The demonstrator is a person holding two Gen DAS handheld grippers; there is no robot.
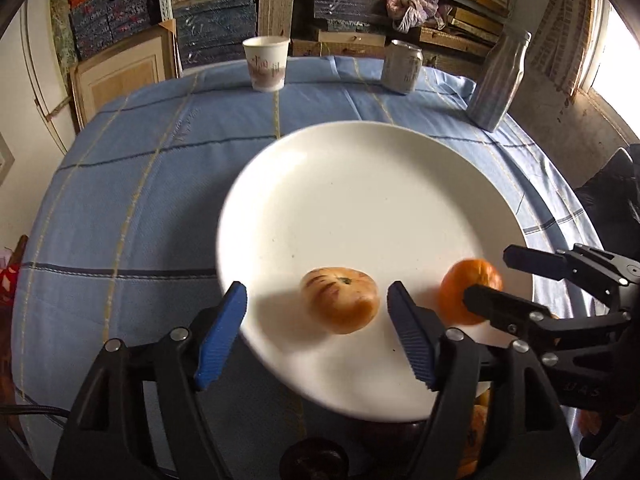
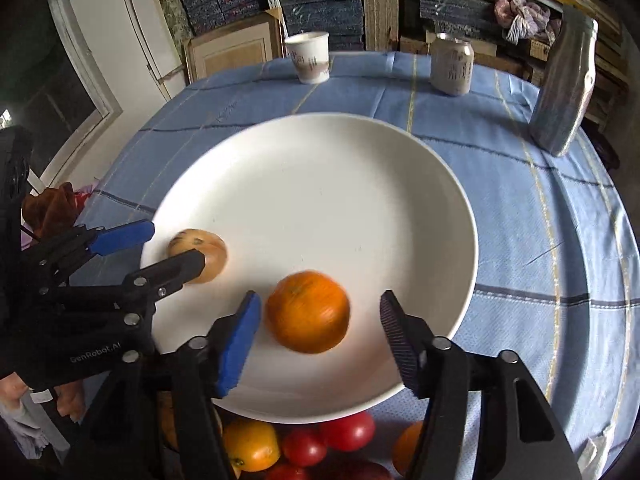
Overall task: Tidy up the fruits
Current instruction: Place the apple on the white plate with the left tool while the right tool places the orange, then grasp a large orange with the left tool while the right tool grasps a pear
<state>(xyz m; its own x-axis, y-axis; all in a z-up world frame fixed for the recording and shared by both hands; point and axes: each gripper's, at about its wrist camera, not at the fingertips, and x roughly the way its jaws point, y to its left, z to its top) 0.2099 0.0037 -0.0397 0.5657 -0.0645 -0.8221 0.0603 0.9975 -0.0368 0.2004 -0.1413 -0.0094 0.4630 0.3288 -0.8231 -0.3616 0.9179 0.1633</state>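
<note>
On the left, the left gripper (image 1: 316, 300) has its blue jaws wide apart. A pale, streaky round fruit (image 1: 340, 300) lies between them on the big round white plate (image 1: 360, 184). The pads do not touch it, so the fruit is let go and rests on the plate near the front rim.

A bit to the right is the right gripper (image 2: 320, 320). Its jaws are open too, one blue pad and one dark ribbed pad. A bright orange round fruit (image 2: 308, 312) sits between them on the same plate. It has a small gap on each side, so nothing is gripped. It looks a little blurry, so it may be rolling or wobbling.

The two fruits lie near each other on the plate, not touching.

Below the plate's front edge, in the right wrist view, there is a pile of red and yellow fruits (image 2: 304, 444) waiting.

This looks like the drop-off step: both fruits are set down. Next, I think both grippers should lift up and back without bumping the fruits, then go to the pile for more.
</note>
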